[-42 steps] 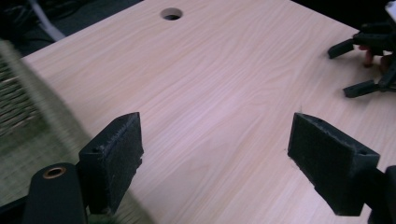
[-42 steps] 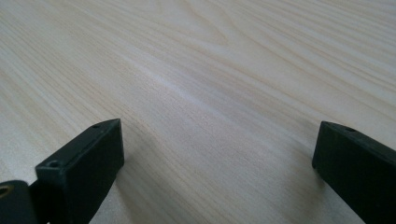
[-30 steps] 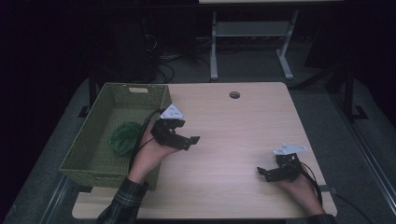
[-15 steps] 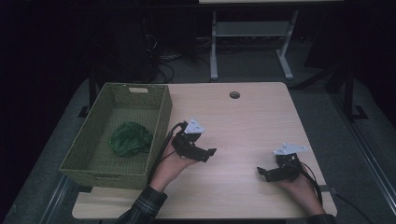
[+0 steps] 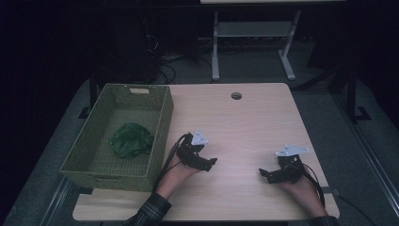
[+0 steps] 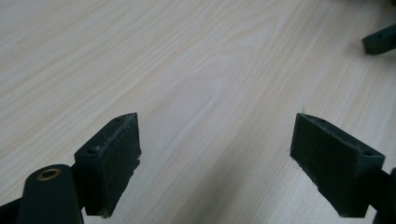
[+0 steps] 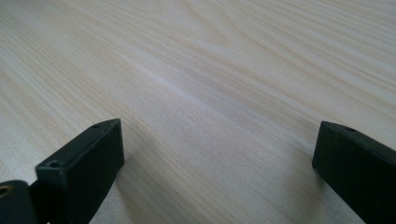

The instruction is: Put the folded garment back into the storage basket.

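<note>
A crumpled green cloth (image 5: 131,140) lies inside the woven green basket (image 5: 162,123) at the table's left side. My left gripper (image 5: 211,161) rests low over the light wood table (image 5: 244,122), just right of the basket, open and empty. In the left gripper view (image 6: 217,158) its jaws stand wide apart over bare wood, with a tip of the other gripper at the top right. My right gripper (image 5: 262,173) sits near the table's front right, open and empty; in the right gripper view (image 7: 219,163) its jaws are spread over bare wood.
A round cable hole (image 5: 236,95) sits near the table's far edge. Behind the table stand a metal frame (image 5: 249,42) and loose cables (image 5: 162,59) on a dark floor. A cable trails from each gripper toward the front edge.
My left gripper has moved from over the basket's right rim out to the right and forward, onto the table. The green cloth stays in the basket. The right gripper has not moved.
</note>
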`<state>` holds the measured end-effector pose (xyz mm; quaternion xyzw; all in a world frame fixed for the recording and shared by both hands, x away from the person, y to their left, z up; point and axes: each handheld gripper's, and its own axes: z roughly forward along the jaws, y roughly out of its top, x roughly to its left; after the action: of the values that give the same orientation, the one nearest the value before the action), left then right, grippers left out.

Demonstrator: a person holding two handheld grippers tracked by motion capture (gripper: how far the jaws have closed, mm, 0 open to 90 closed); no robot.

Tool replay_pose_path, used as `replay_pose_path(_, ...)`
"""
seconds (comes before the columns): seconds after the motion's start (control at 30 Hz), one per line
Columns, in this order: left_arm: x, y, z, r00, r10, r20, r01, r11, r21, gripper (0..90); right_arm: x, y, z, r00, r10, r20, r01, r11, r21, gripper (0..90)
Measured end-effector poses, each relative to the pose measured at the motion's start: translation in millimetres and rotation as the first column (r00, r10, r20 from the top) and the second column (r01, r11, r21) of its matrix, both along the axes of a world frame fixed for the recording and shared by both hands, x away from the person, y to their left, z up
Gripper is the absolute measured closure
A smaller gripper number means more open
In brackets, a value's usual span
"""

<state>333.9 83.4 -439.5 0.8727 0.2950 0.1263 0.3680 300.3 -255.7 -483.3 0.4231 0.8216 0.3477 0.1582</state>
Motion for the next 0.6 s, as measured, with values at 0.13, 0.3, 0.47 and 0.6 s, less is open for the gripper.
replay_pose_path(0.13,-0.7,-0.2,-10.2,1.0,0.003,-0.005,-0.003,0.9998,0.018,14.8,0.1,0.0,0.0,1.0,0.001,0.001,-0.001,1.0,0.0,1.8)
replay_pose_path(0.3,-0.9,-2.7,-24.1,1.0,-0.001,-0.007,0.001,0.9989,0.048,13.6,0.1,0.0,-0.1,1.0,0.001,0.001,-0.001,1.0,0.0,1.8)
replay_pose_path(0.47,-3.0,-2.6,-37.8,0.9999,0.013,-0.002,-0.013,0.9998,0.012,12.8,0.1,-0.1,-0.1,1.0,0.001,0.001,-0.001,1.0,-0.001,1.8)
replay_pose_path(0.6,-3.3,-1.5,-38.9,1.0,0.006,0.003,-0.006,1.0,0.002,12.7,0.1,-0.1,-0.1,1.0,0.002,0.001,-0.002,1.0,-0.001,1.8)
